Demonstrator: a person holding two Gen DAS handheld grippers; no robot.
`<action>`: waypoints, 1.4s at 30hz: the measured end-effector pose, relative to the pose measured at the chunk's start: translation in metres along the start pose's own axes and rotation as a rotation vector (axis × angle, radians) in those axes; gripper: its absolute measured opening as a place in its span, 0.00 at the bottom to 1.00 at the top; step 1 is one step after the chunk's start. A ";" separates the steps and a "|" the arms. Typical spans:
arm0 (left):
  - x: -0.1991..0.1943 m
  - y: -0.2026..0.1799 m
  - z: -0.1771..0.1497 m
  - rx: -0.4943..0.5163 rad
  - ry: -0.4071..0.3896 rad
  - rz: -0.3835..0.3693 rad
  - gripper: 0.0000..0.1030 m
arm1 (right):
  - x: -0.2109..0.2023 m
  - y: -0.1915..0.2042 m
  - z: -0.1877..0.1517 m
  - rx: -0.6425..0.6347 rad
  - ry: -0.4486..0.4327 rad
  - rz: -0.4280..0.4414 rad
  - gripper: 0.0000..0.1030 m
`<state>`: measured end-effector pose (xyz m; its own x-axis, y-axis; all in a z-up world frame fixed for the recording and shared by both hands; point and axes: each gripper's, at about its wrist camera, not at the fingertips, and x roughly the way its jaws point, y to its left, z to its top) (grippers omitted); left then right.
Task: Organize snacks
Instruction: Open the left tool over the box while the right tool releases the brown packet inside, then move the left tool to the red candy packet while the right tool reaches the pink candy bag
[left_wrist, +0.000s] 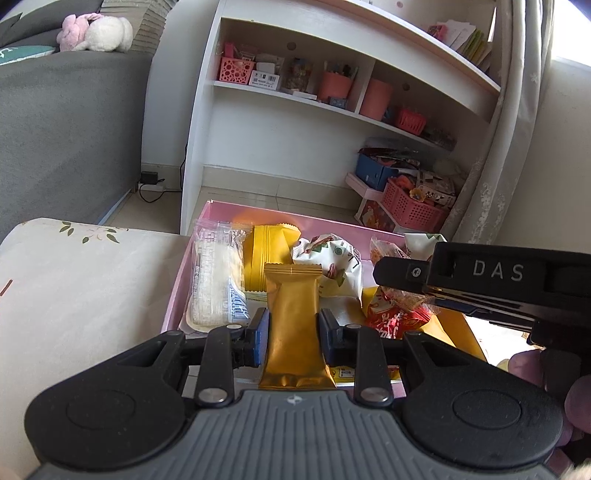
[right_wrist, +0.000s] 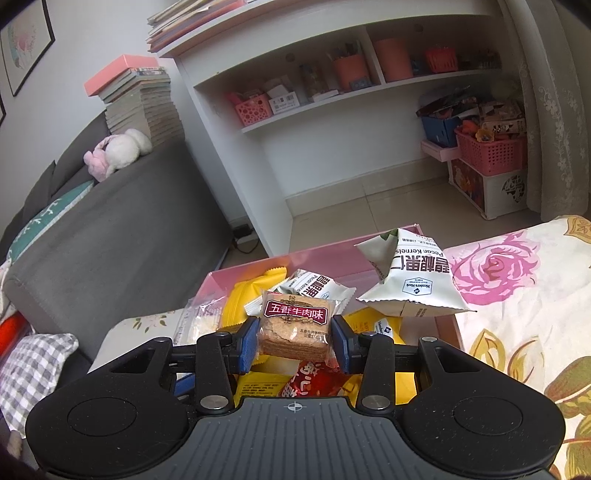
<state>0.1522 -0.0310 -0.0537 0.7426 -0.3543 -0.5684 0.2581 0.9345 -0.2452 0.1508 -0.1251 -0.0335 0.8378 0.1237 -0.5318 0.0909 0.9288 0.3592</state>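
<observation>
My left gripper (left_wrist: 292, 334) is shut on a gold foil snack bar (left_wrist: 293, 317) and holds it upright over the near edge of a pink box (left_wrist: 177, 284) filled with snack packets. My right gripper (right_wrist: 294, 341) is shut on a clear-wrapped brown cracker pack with a dark red label (right_wrist: 294, 330), held above the same pink box (right_wrist: 321, 254). The right gripper's body (left_wrist: 491, 284) shows at the right of the left wrist view, over the box. In the box lie a yellow packet (left_wrist: 266, 254), a clear biscuit pack (left_wrist: 216, 280), a red packet (left_wrist: 395, 317) and white pecan packets (right_wrist: 410, 277).
The box rests on a floral cloth surface (right_wrist: 517, 295). A grey sofa (left_wrist: 66, 140) with a plush toy (left_wrist: 99, 33) stands left. A white shelf unit (left_wrist: 295, 110) with pink baskets and pots stands behind, with a pink basket (left_wrist: 413, 206) on the floor and a curtain (left_wrist: 513, 122) at right.
</observation>
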 end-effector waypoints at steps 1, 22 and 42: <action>0.000 0.001 0.000 -0.002 0.001 -0.001 0.25 | 0.000 0.000 0.000 0.001 0.000 -0.001 0.39; -0.024 -0.007 -0.001 0.083 0.033 -0.003 0.68 | -0.034 0.006 0.007 -0.017 -0.019 0.029 0.69; -0.070 -0.005 -0.026 0.183 0.083 0.012 1.00 | -0.100 -0.016 -0.022 -0.137 -0.012 -0.069 0.93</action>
<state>0.0829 -0.0117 -0.0334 0.6945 -0.3378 -0.6353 0.3635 0.9267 -0.0953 0.0542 -0.1442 -0.0030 0.8383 0.0543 -0.5425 0.0752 0.9740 0.2136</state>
